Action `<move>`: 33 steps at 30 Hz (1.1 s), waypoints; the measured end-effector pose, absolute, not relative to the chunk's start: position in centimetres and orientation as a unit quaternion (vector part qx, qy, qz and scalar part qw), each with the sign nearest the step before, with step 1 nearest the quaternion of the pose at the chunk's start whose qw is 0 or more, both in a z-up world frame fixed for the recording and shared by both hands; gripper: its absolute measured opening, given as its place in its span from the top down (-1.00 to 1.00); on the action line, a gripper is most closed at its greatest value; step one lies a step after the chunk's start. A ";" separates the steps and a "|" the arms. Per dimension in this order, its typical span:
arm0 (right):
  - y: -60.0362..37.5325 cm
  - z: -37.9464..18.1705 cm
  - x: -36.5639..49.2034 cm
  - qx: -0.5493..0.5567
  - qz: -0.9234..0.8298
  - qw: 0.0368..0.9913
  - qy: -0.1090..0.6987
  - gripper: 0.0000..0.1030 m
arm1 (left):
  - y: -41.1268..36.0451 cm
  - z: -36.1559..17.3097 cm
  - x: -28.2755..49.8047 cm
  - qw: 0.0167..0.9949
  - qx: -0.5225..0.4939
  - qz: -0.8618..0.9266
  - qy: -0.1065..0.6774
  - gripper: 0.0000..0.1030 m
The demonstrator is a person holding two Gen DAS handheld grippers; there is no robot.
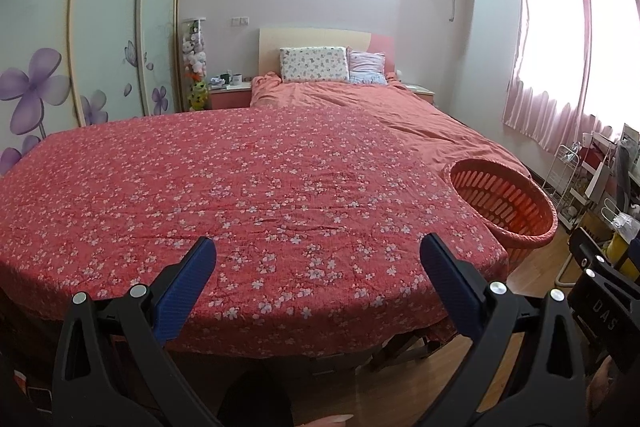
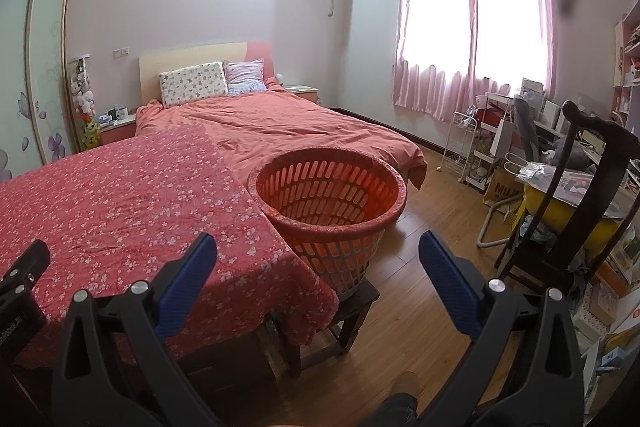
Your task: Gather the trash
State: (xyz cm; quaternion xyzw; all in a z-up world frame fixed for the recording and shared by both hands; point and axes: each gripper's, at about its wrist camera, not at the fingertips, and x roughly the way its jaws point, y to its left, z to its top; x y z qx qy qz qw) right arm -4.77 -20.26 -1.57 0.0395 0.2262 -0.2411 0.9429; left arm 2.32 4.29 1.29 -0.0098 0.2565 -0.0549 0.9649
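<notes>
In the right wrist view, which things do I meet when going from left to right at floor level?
Flowered cloth → orange basket on a dark stool → white wire rack → dark wooden chair.

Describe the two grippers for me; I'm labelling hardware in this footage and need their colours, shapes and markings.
Both look alike. The left gripper has two black angular arms with triangular cut-outs and silver round bolts, tipped with blue textured pads. The right gripper is built the same, with blue pads. From the left view, white letters "DAS" show on the right gripper's black body; the rest is cut off. No cables or sleeves are visible.
</notes>
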 end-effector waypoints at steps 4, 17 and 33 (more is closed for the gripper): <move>-20.3 -1.6 -4.7 0.041 -0.240 0.943 0.228 -0.92 | 4.3 1.3 2.4 0.965 -0.009 -0.055 0.257 -0.95; -20.3 -1.6 -4.7 0.040 -0.240 0.943 0.228 -0.92 | 4.6 1.5 2.2 0.966 -0.012 -0.052 0.254 -0.95; -20.3 -1.6 -4.7 0.042 -0.239 0.943 0.230 -0.92 | 4.5 1.6 2.2 0.966 -0.013 -0.049 0.255 -0.95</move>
